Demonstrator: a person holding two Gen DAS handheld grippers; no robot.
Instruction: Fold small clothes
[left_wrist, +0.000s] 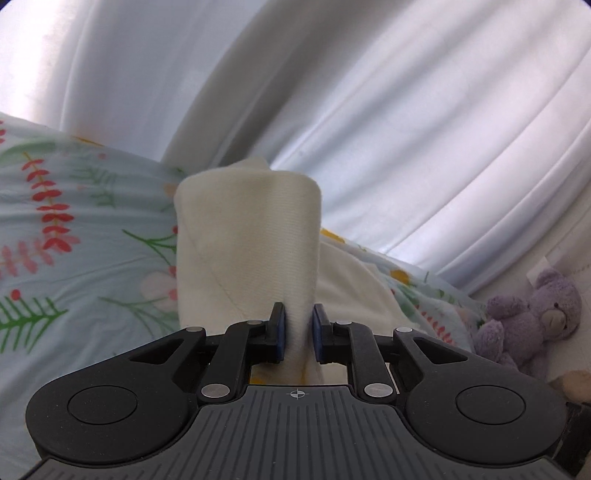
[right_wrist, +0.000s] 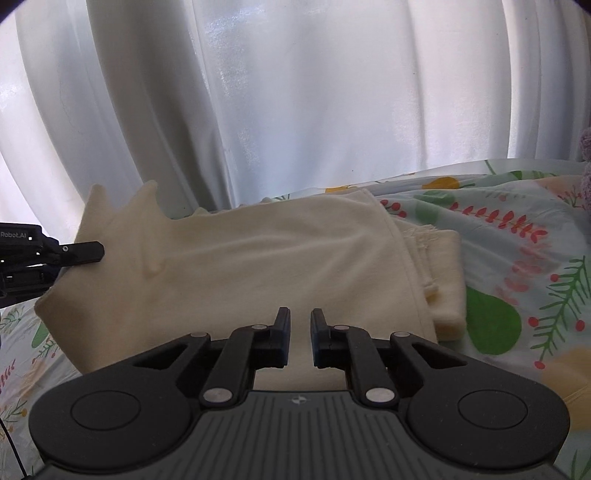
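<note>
A cream garment (right_wrist: 258, 266) lies folded on the floral bedsheet (right_wrist: 509, 295), with a second layer sticking out at its right edge. My left gripper (left_wrist: 299, 325) is shut on one end of that garment (left_wrist: 247, 240), and the pinched fabric stands up in a raised fold in front of it. In the right wrist view the left gripper (right_wrist: 70, 264) holds the garment's left end lifted off the sheet. My right gripper (right_wrist: 301, 325) hovers over the near edge of the garment. Its jaws are drawn almost together and I see no cloth pinched between them.
White curtains (right_wrist: 295, 110) hang right behind the bed. A purple teddy bear (left_wrist: 532, 314) sits at the far right beside the bed, with a beige soft toy (left_wrist: 572, 384) below it. Floral bedsheet (left_wrist: 74, 240) spreads left of the garment.
</note>
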